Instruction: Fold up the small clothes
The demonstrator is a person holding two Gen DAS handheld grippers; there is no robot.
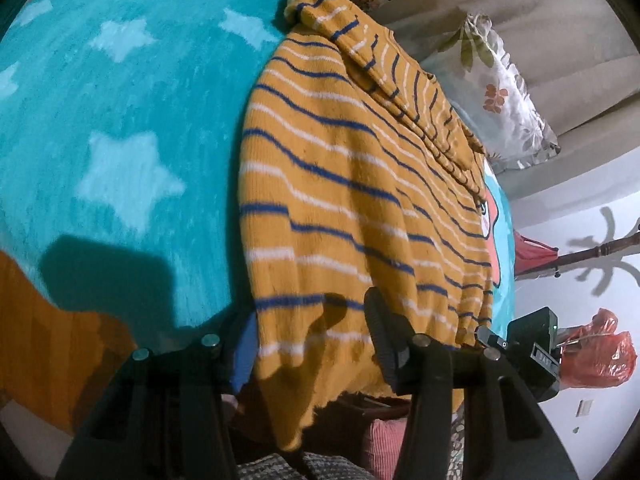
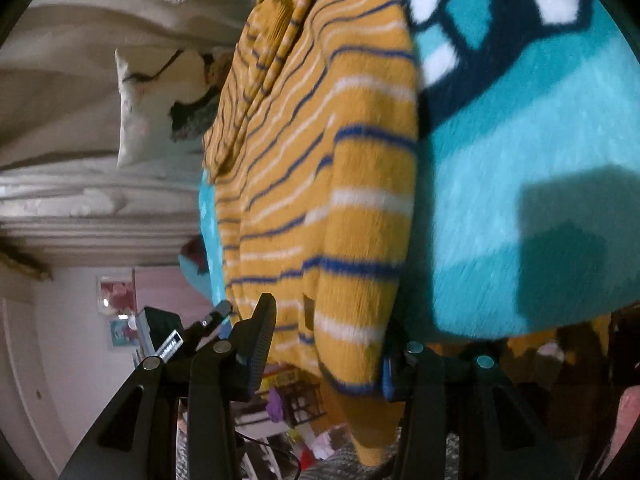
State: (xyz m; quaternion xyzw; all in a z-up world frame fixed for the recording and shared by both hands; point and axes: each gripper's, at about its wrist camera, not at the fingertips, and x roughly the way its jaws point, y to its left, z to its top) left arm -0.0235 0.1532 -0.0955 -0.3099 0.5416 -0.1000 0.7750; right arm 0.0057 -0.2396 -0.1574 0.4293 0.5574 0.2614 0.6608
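Nearest you, your left claw (image 1: 316, 344) is clamped on the hem of the sweater (image 1: 352, 184): the knit runs between its two black fingers (image 1: 386, 344), and the corner droops below them in a loose flap. Your right claw (image 2: 326, 344) is clamped on the same sweater (image 2: 332, 184) at another edge, with a folded, rounded roll of knit bunched between the ribbed finger (image 2: 258, 340) and the blue-padded one (image 2: 387, 372). In the left view, that right claw's black body (image 1: 534, 346) shows just past the hem's far corner (so the two grips sit close along one edge).

Beyond the claws, the mustard sweater, striped in blue and white, lies draped over a teal blanket (image 1: 120, 120) patterned with pale stars; the right view shows a cartoon print in white and dark blue on it (image 2: 500, 12). The body of the sweater lies fairly flat, and a sleeve (image 1: 384, 68) is folded across it towards the far end.

Further back, a floral pillow (image 1: 504, 100) rests beside the blanket. Against the white wall stands a coat stand (image 1: 592, 252), and a red plastic bag (image 1: 600, 348) hangs near the right claw's body.
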